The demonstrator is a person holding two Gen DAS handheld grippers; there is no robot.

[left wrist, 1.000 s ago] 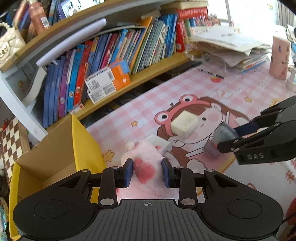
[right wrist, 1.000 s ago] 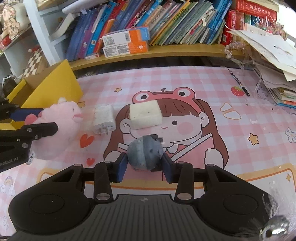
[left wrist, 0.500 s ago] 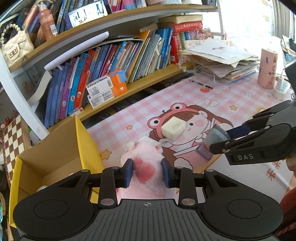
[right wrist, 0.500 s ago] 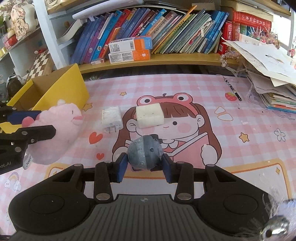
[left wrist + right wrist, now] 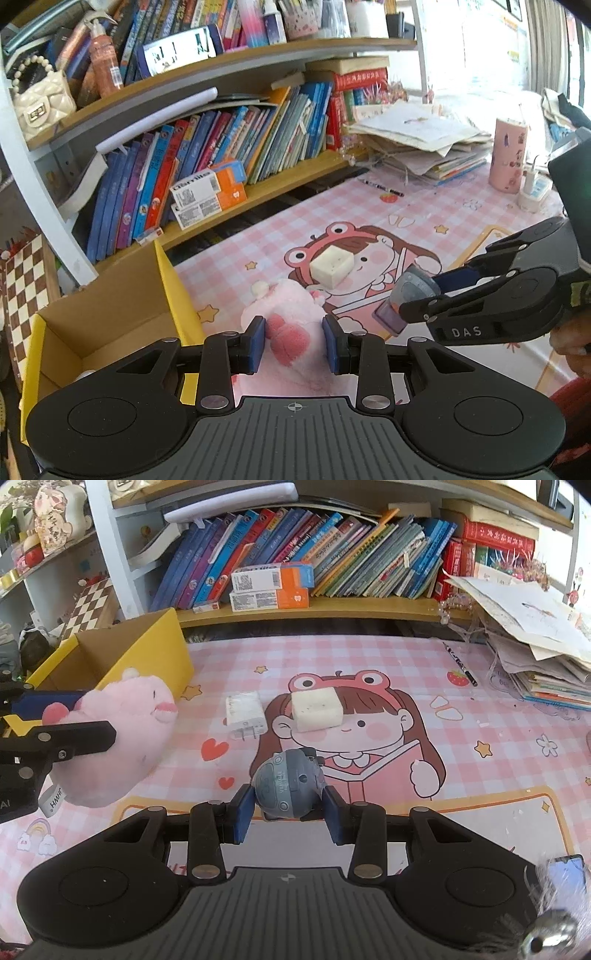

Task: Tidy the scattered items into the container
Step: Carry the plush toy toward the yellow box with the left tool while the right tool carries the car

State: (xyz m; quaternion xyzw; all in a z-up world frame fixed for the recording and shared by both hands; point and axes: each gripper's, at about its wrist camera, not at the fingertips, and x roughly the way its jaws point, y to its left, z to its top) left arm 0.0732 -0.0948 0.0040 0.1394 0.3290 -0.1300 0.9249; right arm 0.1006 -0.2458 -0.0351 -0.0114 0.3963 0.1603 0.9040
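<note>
Desk (image 5: 480, 686) w/ pink checked cartoon mat, clutter on top.
On it: white charger (image 5: 245, 712) just beside pale foam block (image 5: 316, 709) mid-mat; yellow cardboard box (image 5: 162, 653) at left edge; black pen (image 5: 460, 662) and paper/book stack (image 5: 546, 664) far right; pink cup (image 5: 506, 160) near stack.

**Box mouth open, mat lightly cluttered**

The yellow cardboard box (image 5: 155, 646) at the far left stands open-topped, its raised flap on the mat side. Mid-table, a white charger (image 5: 245, 714) and a foam block (image 5: 316, 709) lie just apart. The bookshelf (image 5: 332, 607) walls the far edge; a paper stack (image 5: 535, 646) crowds the right.
</note>
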